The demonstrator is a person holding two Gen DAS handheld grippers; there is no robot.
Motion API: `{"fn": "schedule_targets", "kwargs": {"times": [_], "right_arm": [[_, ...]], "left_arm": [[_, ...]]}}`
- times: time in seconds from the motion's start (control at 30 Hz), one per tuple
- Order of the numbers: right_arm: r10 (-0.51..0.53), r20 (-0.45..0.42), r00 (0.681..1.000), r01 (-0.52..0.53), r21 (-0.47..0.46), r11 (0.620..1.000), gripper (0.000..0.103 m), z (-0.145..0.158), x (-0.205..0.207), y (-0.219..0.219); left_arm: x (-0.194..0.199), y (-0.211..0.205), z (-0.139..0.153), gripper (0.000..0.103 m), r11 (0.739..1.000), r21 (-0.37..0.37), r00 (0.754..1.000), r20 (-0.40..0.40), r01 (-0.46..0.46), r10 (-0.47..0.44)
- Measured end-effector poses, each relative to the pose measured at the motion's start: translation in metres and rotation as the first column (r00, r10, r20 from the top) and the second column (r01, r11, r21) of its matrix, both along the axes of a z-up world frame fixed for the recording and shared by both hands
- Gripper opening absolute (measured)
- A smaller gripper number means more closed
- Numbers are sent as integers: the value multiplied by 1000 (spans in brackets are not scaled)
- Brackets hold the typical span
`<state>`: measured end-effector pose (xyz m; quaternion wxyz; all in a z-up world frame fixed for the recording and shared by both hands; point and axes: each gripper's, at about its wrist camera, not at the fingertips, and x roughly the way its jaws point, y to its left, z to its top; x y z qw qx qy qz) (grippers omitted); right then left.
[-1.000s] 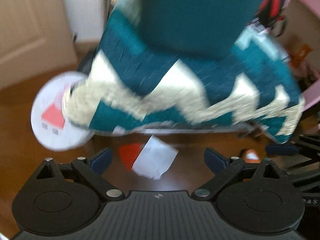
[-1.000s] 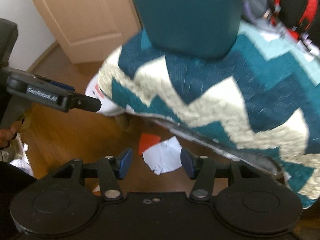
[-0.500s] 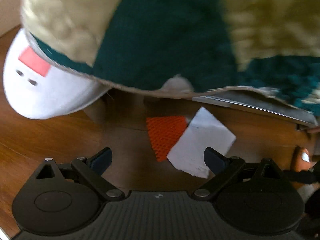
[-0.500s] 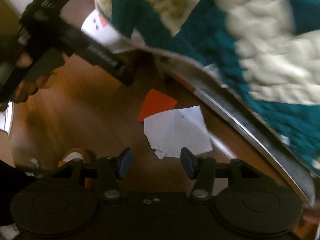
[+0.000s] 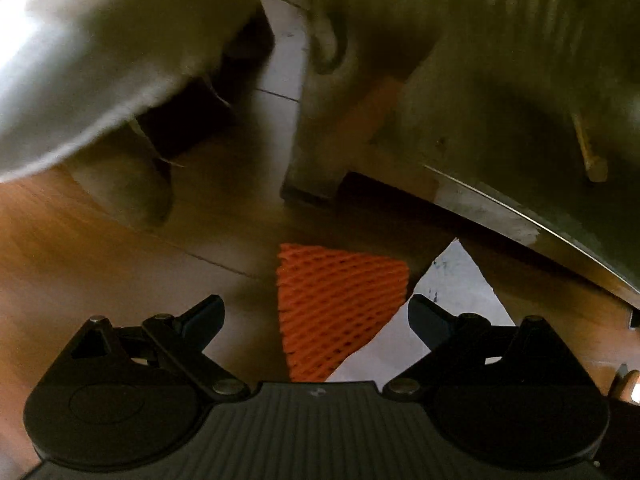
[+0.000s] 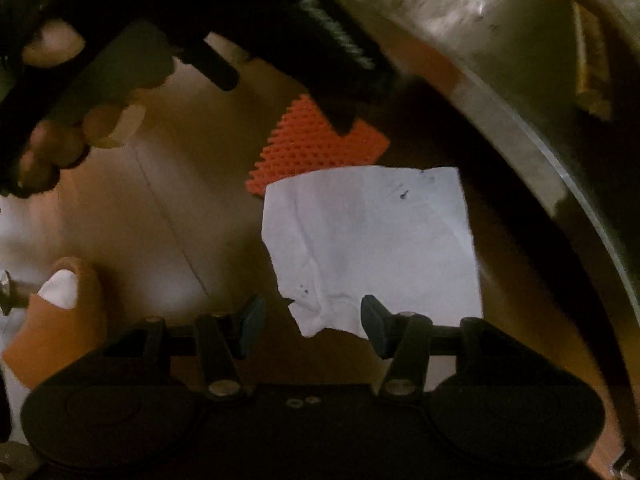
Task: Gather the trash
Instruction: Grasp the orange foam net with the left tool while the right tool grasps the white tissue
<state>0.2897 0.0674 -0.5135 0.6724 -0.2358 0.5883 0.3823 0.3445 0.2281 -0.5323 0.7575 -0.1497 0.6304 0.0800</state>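
An orange foam net point(image 5: 332, 304) lies flat on the wooden floor under a chair, and a creased white paper scrap point(image 5: 460, 292) overlaps its right edge. My left gripper point(image 5: 316, 316) is open, low over the floor, with the net between its fingers. In the right wrist view the white paper point(image 6: 372, 240) fills the middle and the orange net point(image 6: 316, 152) peeks out beyond it. My right gripper point(image 6: 312, 324) is open, its fingertips straddling the paper's torn near edge. The left gripper's dark body crosses above the net there.
The chair's underside and metal rim point(image 5: 520, 224) hang low overhead, with a chair leg point(image 5: 316, 120) just beyond the net. A hand point(image 6: 60, 140) holds the left tool. An orange-and-white object point(image 6: 60, 320) sits at the left on the floor.
Both grippers have dropped closer to the floor and pushed in under the chair. The net and paper now look larger and sit between the fingers. Both stay open.
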Motion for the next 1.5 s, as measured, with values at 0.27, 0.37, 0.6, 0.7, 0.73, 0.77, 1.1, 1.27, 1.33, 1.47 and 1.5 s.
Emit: {"fn": "schedule_targets", "kwargs": {"times": [0.27, 0.37, 0.6, 0.7, 0.73, 0.77, 1.1, 1.27, 1.33, 1.47, 1.5], "right_arm": [[14, 14, 1000, -14, 12, 1000, 53, -21, 1, 7], [19, 22, 1000, -19, 6, 1000, 53, -26, 1, 9], [32, 36, 999, -31, -19, 999, 53, -32, -3, 10], [40, 44, 998, -38, -28, 999, 52, -32, -5, 11], [31, 41, 999, -30, -25, 999, 52, -32, -3, 10], [18, 33, 999, -17, -19, 1000, 51, -34, 1, 12], [-76, 3, 997, 76, -46, 996, 5, -36, 18, -7], [-143, -13, 990, 143, -9, 990, 4, -14, 20, -25], [-161, -18, 987, 161, 17, 987, 4, 4, 17, -33], [-203, -30, 979, 204, 63, 977, 4, 51, 11, -48], [-215, -36, 976, 217, 75, 973, 4, 65, 10, -53]], "left_arm": [[12, -8, -32, 99, 998, -20, 998, -36, -55, 55], [14, -8, -40, 98, 997, -25, 996, -55, -72, 71], [17, -11, -42, 95, 996, 5, 995, -52, -85, 86], [17, -14, -39, 86, 996, 30, 995, -56, -82, 84], [17, -14, -38, 82, 996, 37, 995, -59, -80, 82], [17, -13, -36, 80, 996, 41, 995, -62, -79, 82], [8, 8, -27, 27, 996, 49, 995, -70, -71, 74], [1, 16, -13, 25, 999, 25, 995, -86, -44, 46], [-6, 14, -2, 25, 1000, 22, 996, -94, -2, 4], [-28, 7, 31, 25, 996, 5, 990, -114, 86, -85], [-34, 6, 42, 25, 994, -2, 988, -116, 107, -106]]}}
